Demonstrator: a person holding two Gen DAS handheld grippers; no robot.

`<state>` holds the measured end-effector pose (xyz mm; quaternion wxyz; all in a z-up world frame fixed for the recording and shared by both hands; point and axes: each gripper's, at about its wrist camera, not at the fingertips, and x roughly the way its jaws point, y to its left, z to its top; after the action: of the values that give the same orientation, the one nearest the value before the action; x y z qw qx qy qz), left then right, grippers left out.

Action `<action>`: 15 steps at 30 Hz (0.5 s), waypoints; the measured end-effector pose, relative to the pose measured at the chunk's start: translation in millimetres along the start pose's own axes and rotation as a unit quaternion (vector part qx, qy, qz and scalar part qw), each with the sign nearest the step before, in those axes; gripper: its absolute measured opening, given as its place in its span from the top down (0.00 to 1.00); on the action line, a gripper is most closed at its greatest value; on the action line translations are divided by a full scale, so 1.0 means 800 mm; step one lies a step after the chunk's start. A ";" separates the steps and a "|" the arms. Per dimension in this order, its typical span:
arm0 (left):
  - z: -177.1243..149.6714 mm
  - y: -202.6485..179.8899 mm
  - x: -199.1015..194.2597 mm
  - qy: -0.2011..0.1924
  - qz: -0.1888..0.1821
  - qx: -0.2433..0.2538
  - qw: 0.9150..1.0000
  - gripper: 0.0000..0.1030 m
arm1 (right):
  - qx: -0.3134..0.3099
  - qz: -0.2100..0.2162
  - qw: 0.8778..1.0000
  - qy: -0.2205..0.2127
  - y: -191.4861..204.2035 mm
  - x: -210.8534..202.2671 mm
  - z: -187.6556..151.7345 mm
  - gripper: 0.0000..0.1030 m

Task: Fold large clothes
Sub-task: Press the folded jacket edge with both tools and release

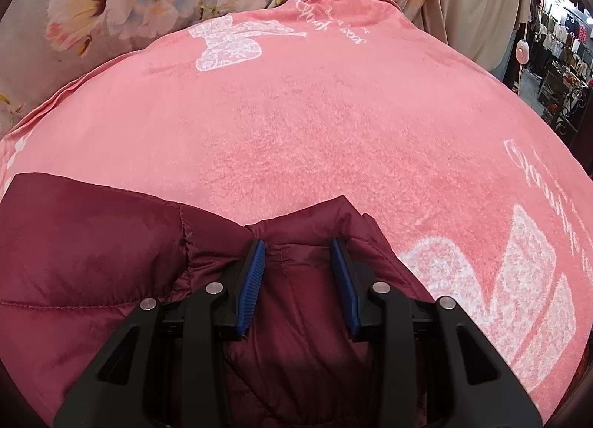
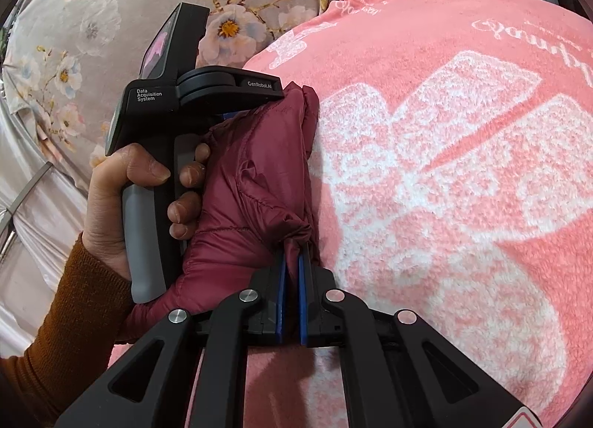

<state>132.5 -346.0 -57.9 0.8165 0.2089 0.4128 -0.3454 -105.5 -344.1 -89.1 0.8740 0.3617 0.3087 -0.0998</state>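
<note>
- Jacket (image 1: 92, 242) of dark maroon colour, quilted and a little shiny, lies bunched on a pink blanket (image 1: 315, 124) with white bow prints, in the lower left of the left wrist view.
- Left hand-held gripper (image 1: 298, 246) has its blue pads apart, with a fold of the jacket between them; whether they press it I cannot tell.
- Right hand-held gripper (image 2: 292, 257) is nearly closed, pinching a gathered edge of the jacket at lower centre.
- Left hand (image 2: 122, 198), in an orange-brown sleeve (image 2: 63, 335), grips the left handle at left of the right wrist view.
</note>
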 end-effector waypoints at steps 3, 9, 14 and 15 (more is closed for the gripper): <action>0.000 -0.001 0.000 -0.003 0.002 0.000 1.000 0.65 | -0.003 -0.003 1.000 -0.003 0.003 0.000 -0.003 0.99; 0.000 0.007 -0.014 -0.012 -0.017 -0.017 1.000 0.65 | -0.003 0.001 1.000 0.000 0.002 -0.002 -0.002 0.99; -0.005 0.054 -0.088 -0.032 -0.058 -0.102 0.993 0.49 | -0.010 -0.008 1.000 0.018 0.004 -0.022 0.016 0.71; -0.007 0.063 -0.103 -0.035 -0.054 -0.109 0.992 0.36 | -0.012 -0.022 1.000 0.013 0.007 -0.030 0.022 0.62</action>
<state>131.9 -276.8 9.2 0.8288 0.0835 0.4295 -0.3487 -114.3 -353.4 -61.5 0.8716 0.3458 0.3295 -0.1105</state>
